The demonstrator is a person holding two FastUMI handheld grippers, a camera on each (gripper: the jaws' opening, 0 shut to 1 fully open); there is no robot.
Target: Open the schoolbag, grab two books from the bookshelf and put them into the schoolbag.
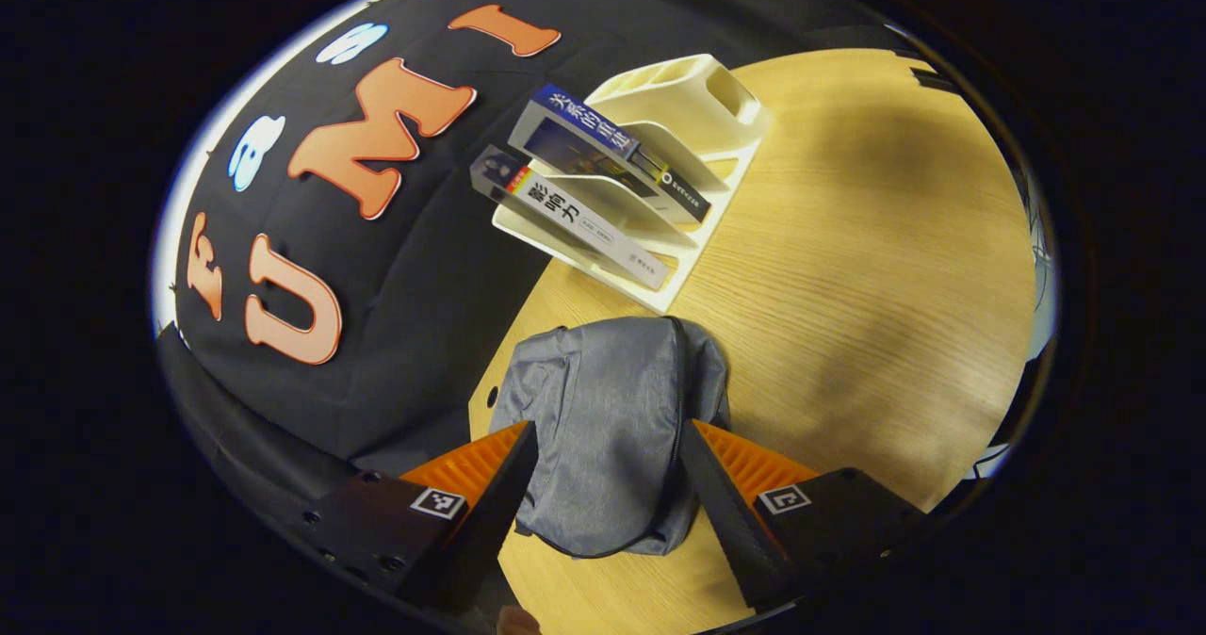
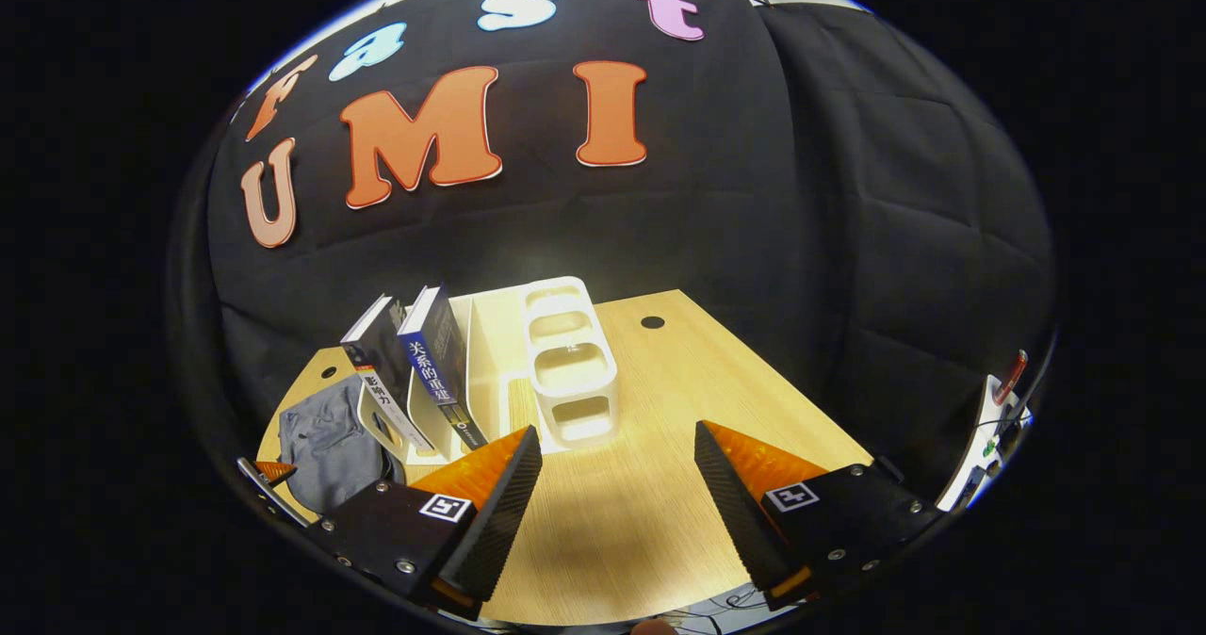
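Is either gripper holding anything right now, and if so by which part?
Nothing is held. The left gripper hangs open above the grey fabric schoolbag; the right gripper is open over the bare wooden table.

Both views are sharp at centre and bend strongly at the rims. Warm overhead light leaves soft shadows on the pale wood-grain counter (image 1: pixel 848 239), with glare beside the white plastic bookshelf (image 2: pixel 565 362).

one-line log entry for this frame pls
stage: pre-open | schoolbag: zipped, flat on table | books: two in bookshelf | left gripper: open over bag | right gripper: open, empty
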